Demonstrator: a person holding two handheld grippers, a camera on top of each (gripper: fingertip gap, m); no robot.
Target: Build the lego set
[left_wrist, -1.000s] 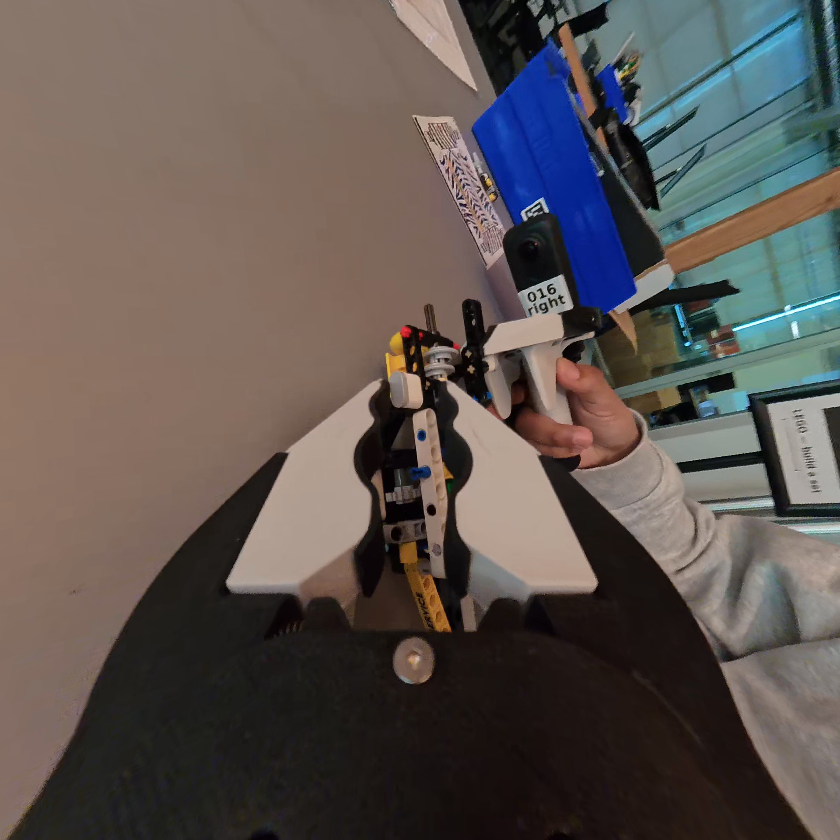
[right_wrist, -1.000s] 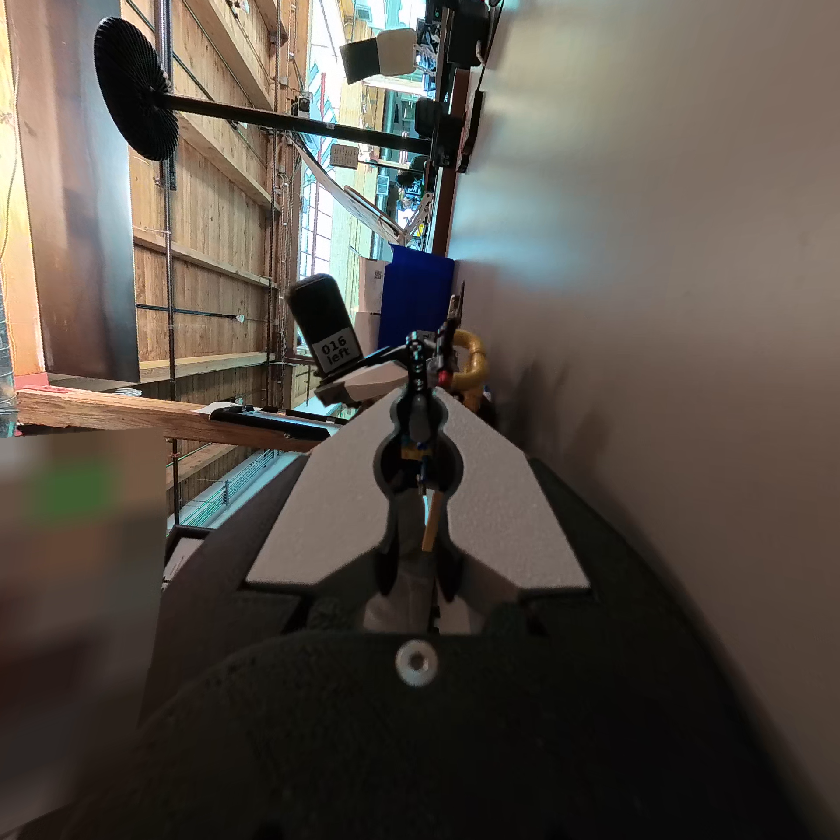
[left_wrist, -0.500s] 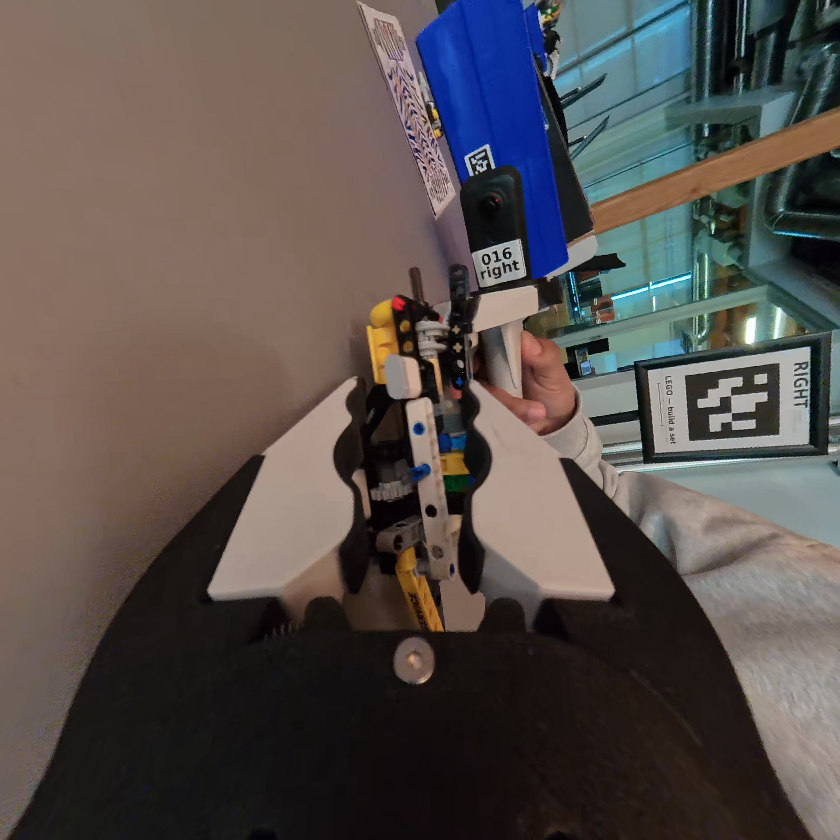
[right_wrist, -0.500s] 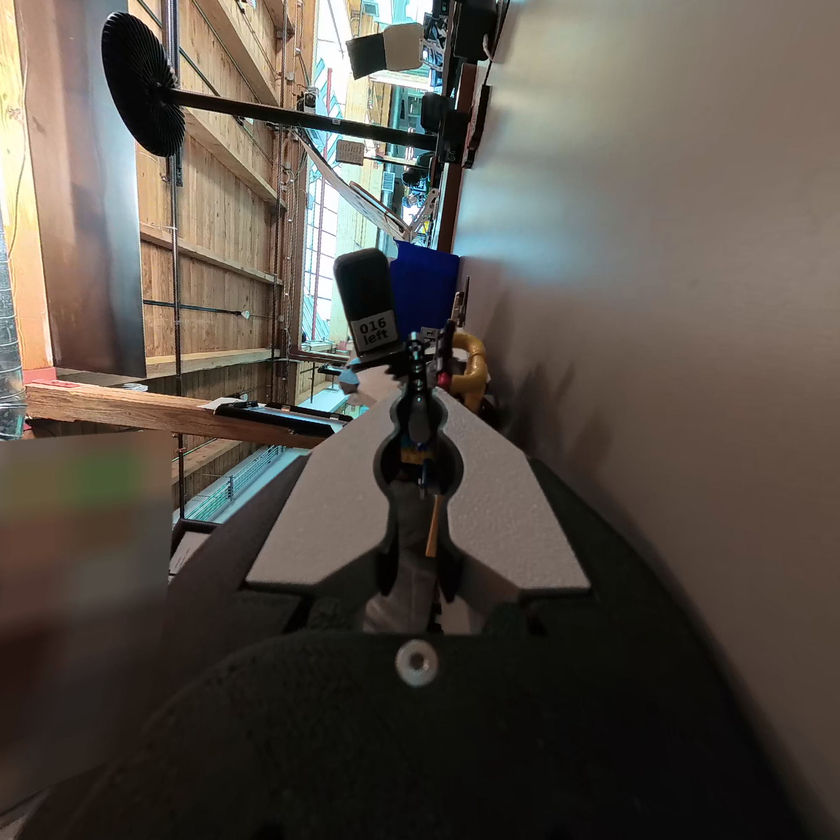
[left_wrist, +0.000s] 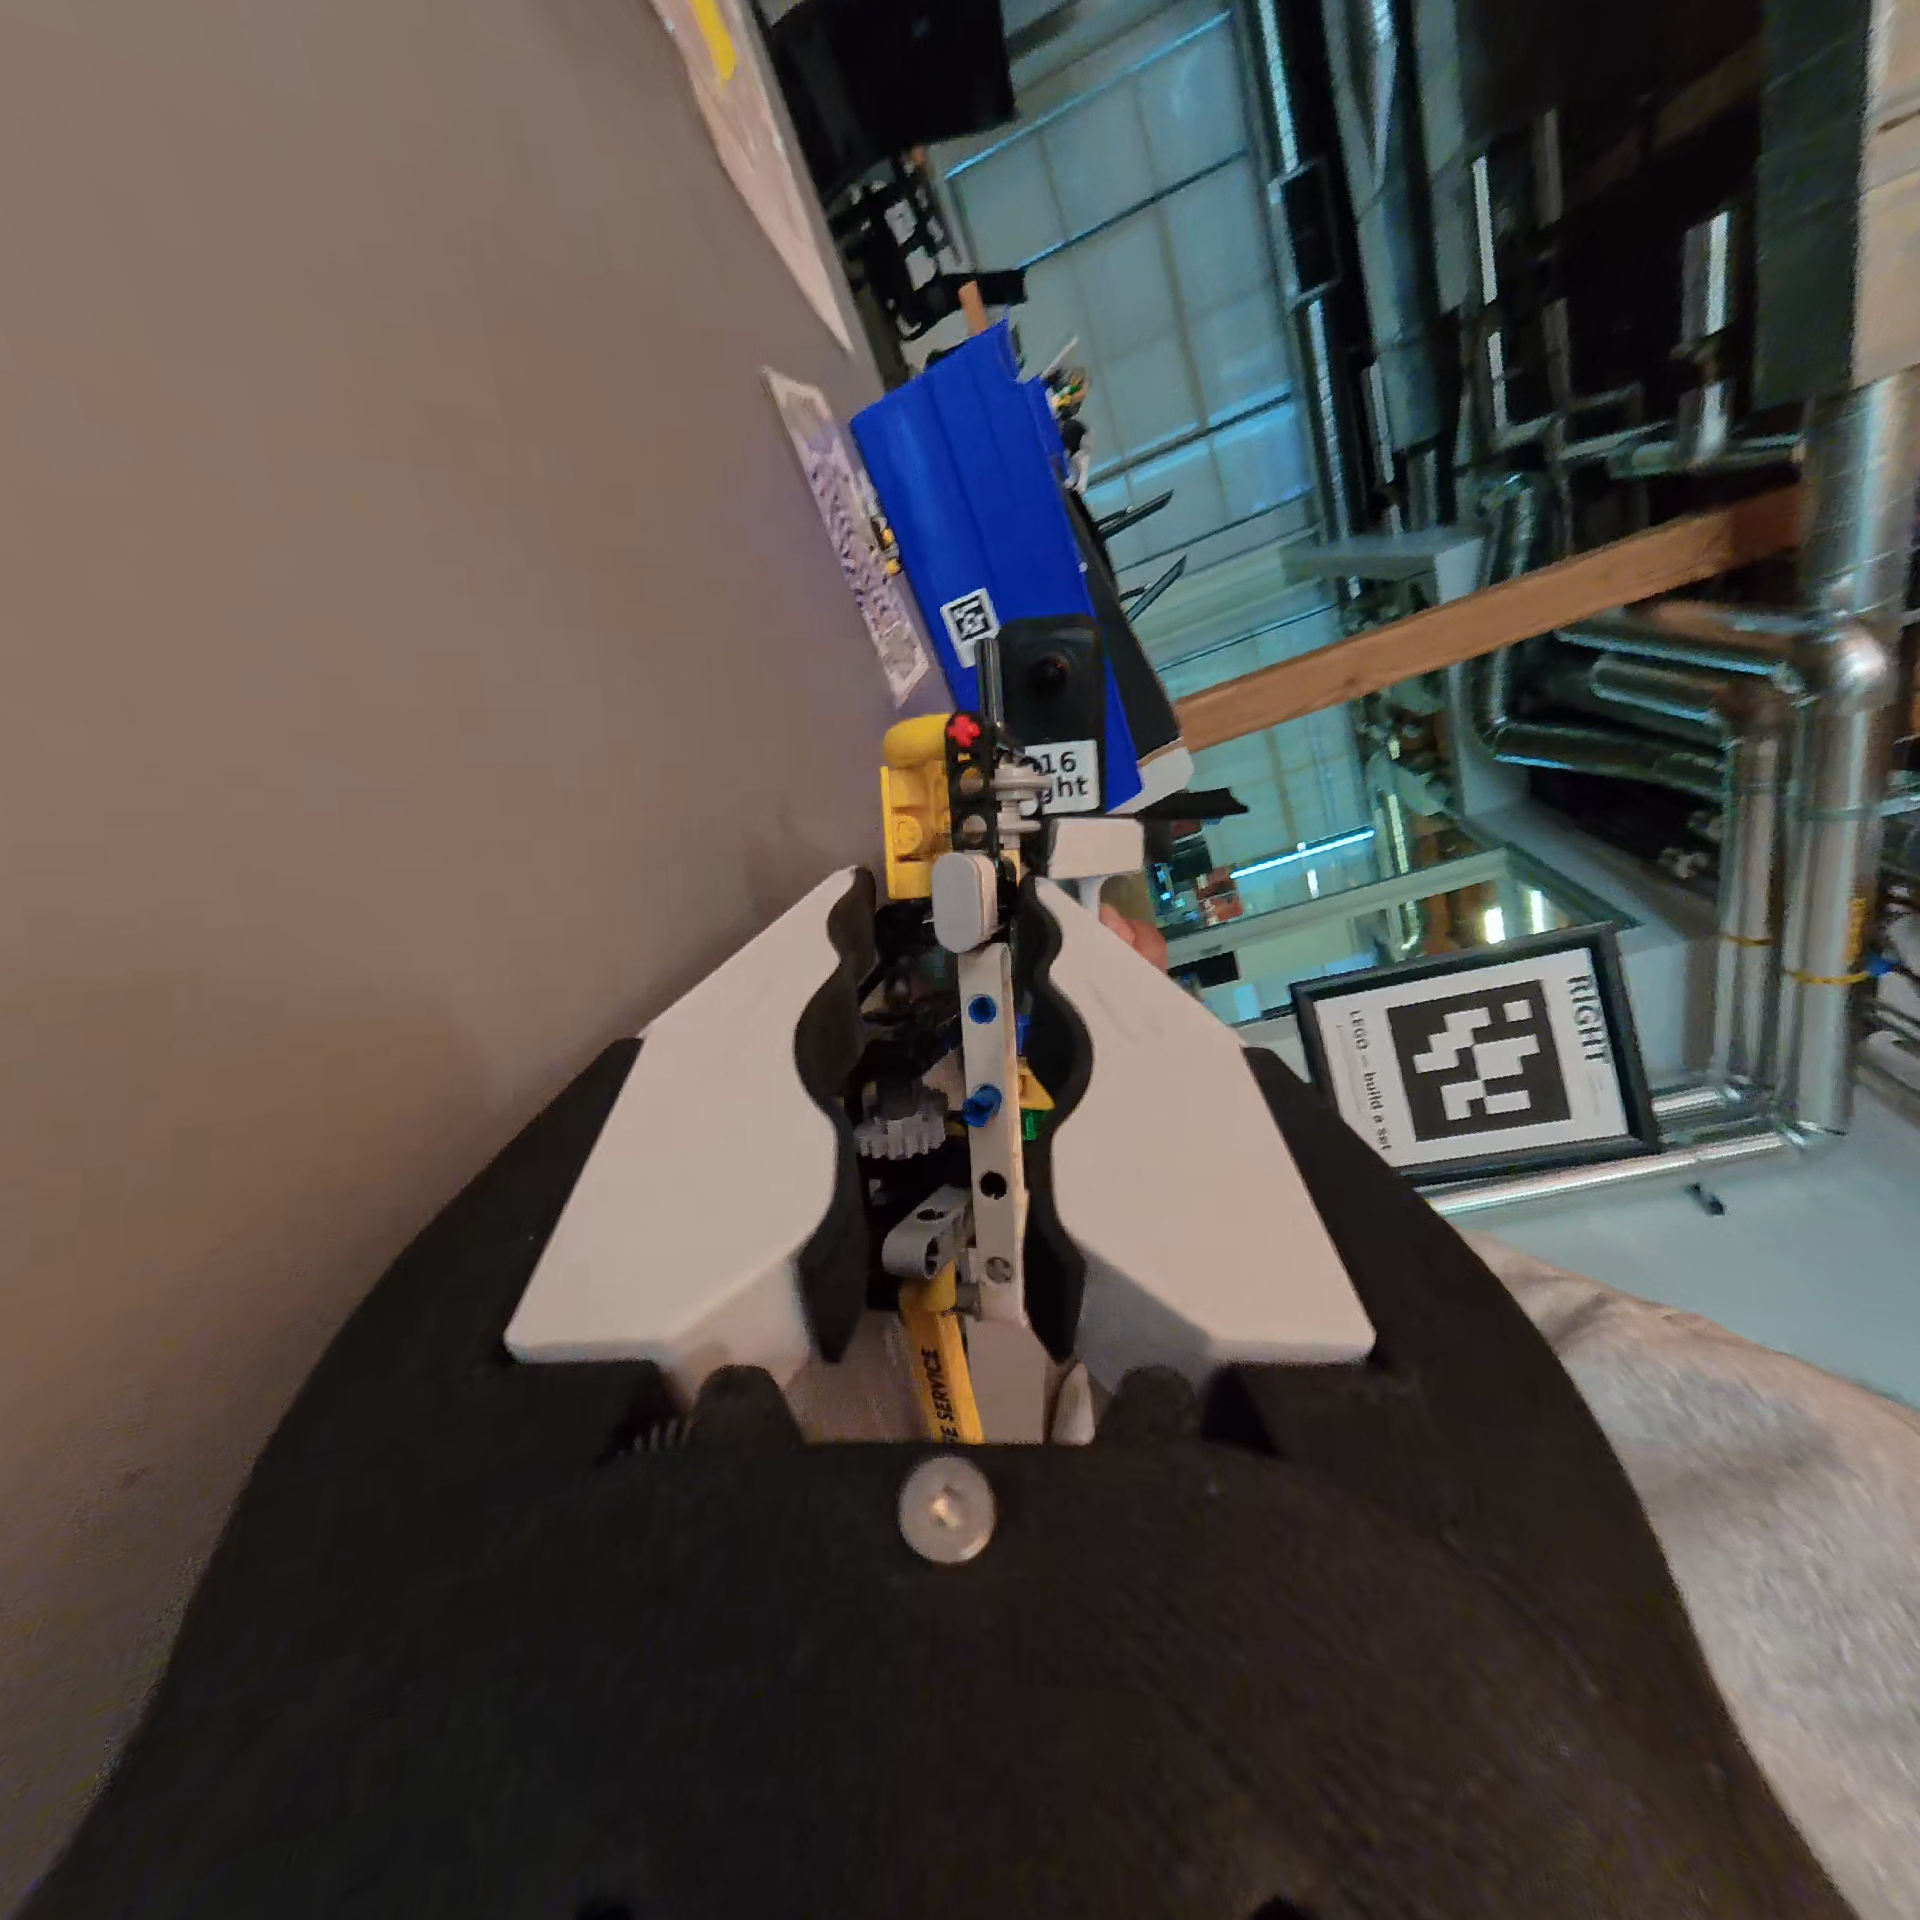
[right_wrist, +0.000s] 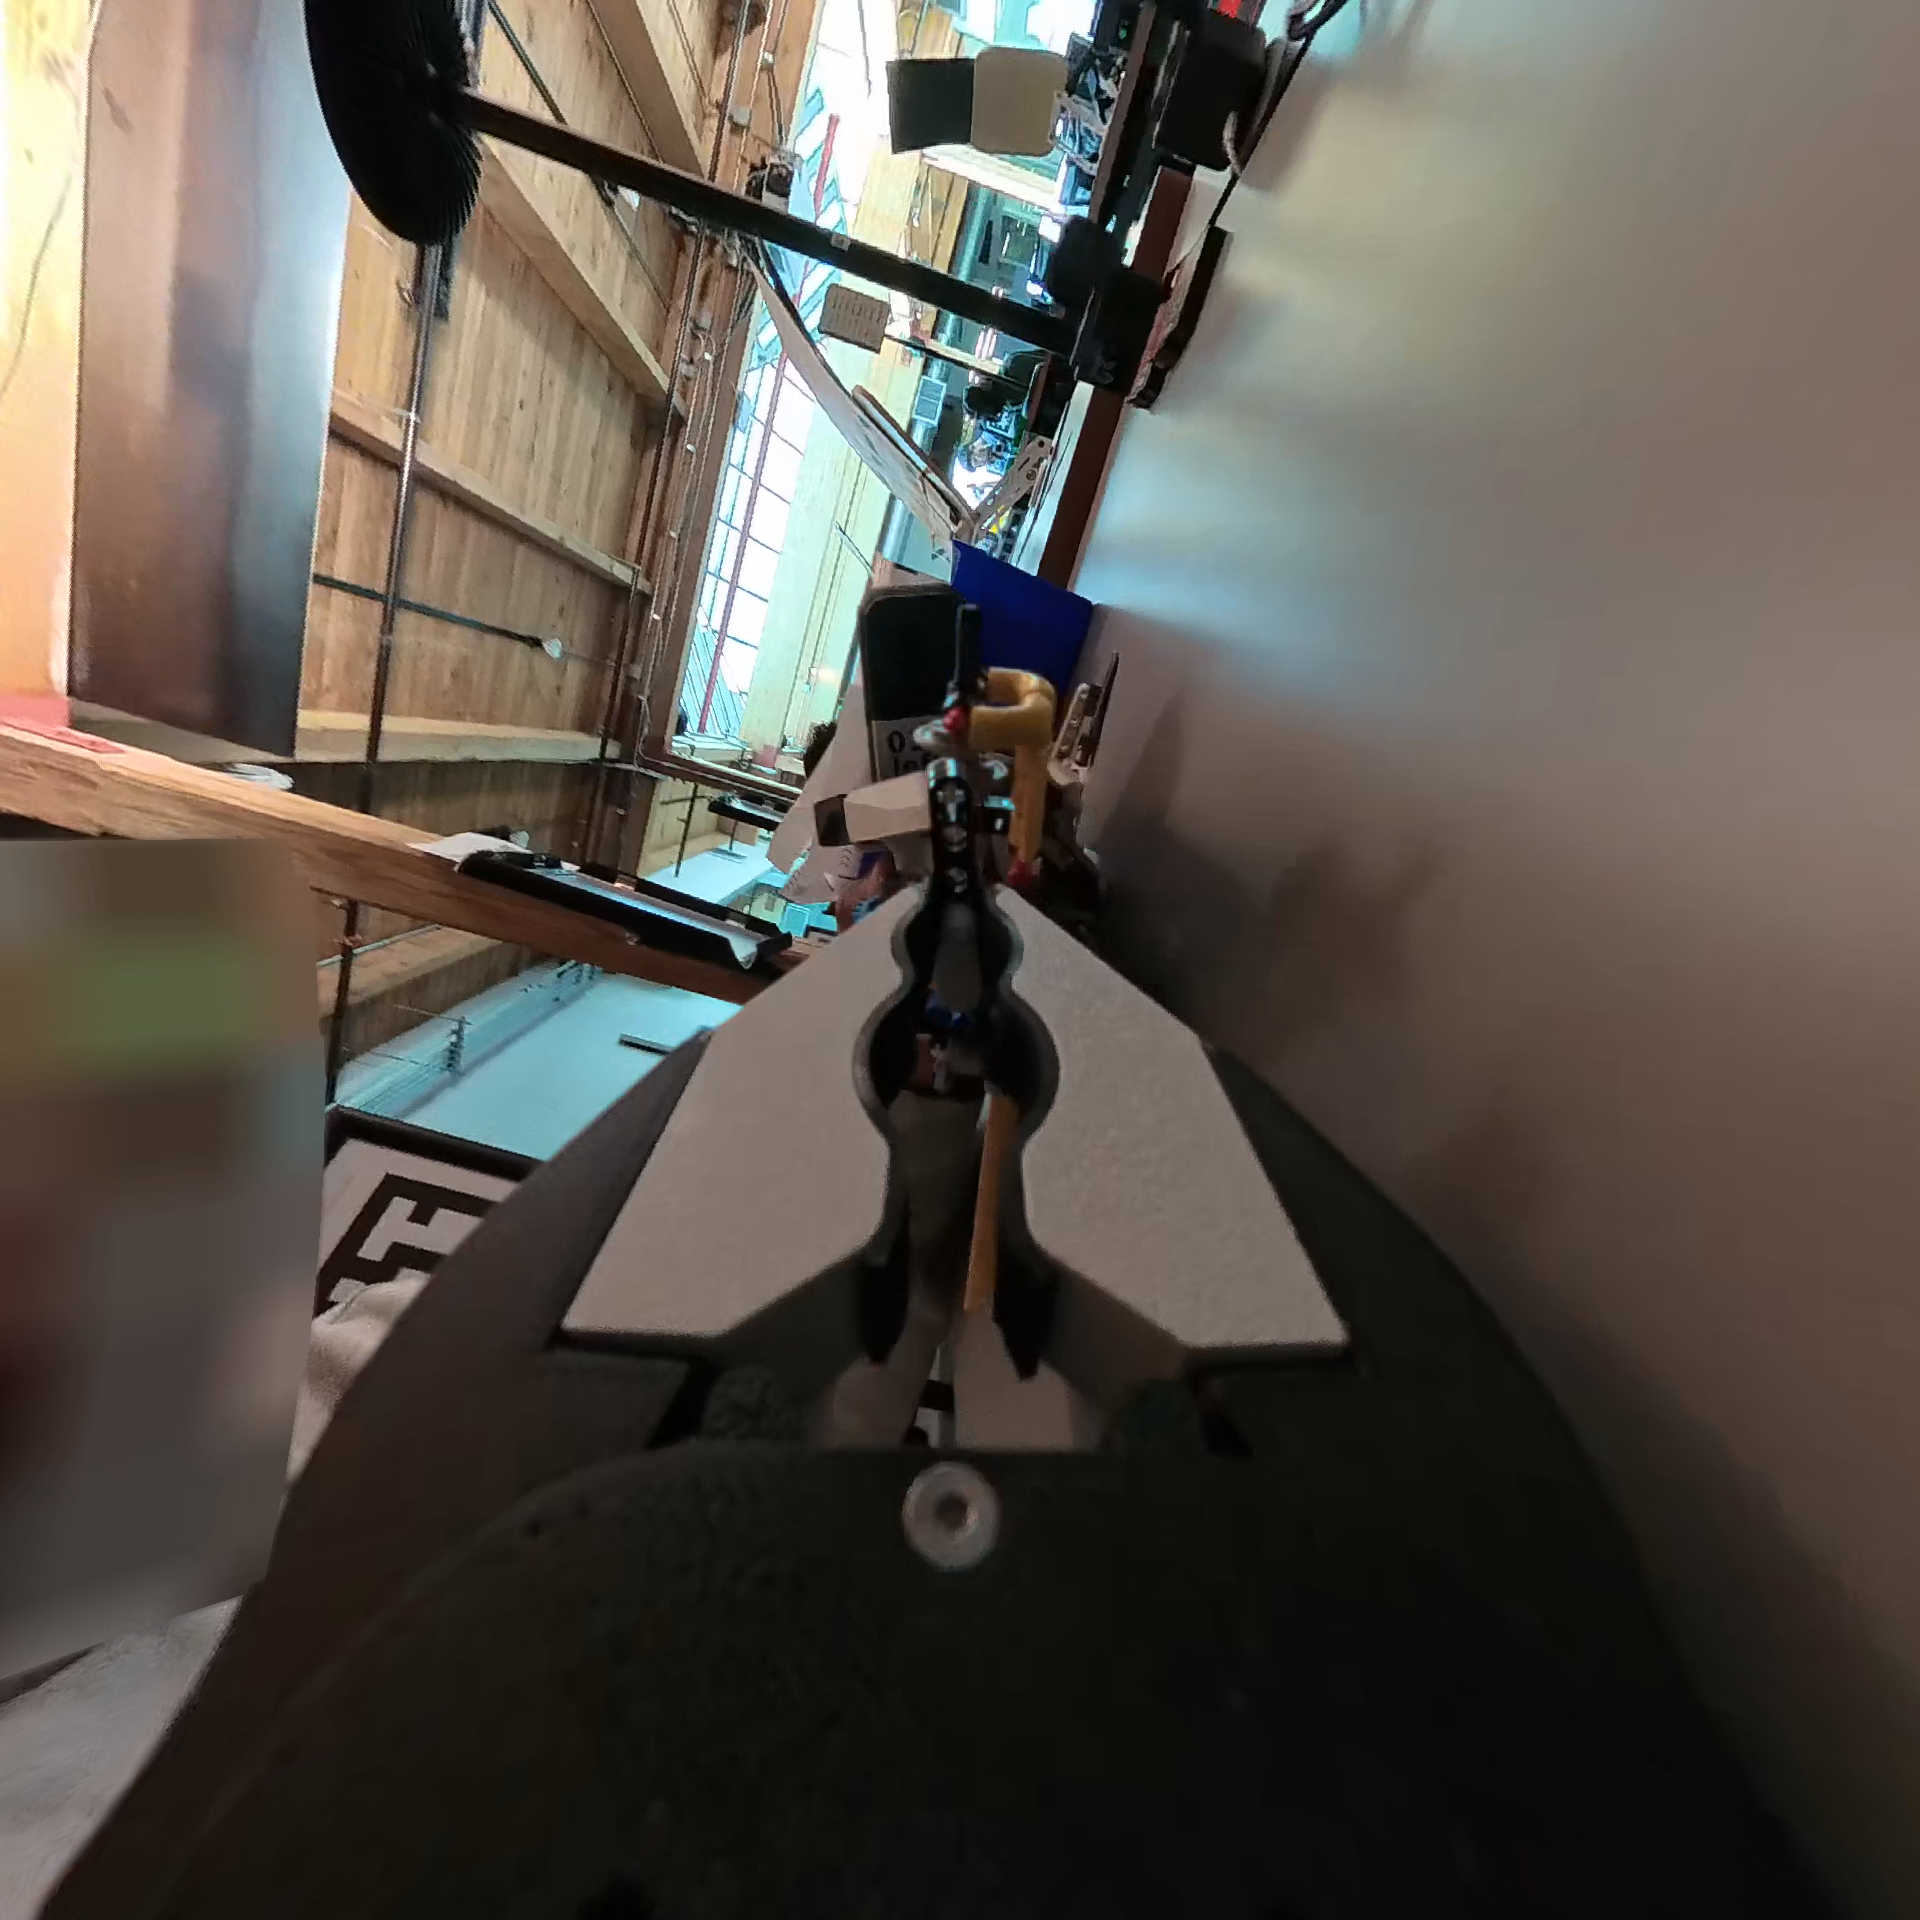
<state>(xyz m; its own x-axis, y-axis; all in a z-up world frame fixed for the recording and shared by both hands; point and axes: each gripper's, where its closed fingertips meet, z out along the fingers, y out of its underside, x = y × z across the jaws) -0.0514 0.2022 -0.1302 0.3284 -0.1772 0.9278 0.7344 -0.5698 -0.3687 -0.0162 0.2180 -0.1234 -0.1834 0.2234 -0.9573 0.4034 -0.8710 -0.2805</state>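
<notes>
left gripper [left_wrist: 940, 914] — clamps lego model [left_wrist: 971, 1039] | right gripper [right_wrist: 956, 914] — pinches black beam [right_wrist: 951, 831]

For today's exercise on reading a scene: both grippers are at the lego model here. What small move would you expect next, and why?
Probably a short push of the right gripper toward the left gripper, seating its black beam. The left is clamped on the lego model, holding it off the table, and the beam's tip already meets the model's top, by the yellow piece.

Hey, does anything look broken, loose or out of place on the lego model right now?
Nothing stands out. The lego model sits clamped in the left gripper, and the right gripper is shut on its black beam. No loose pieces show.
</notes>
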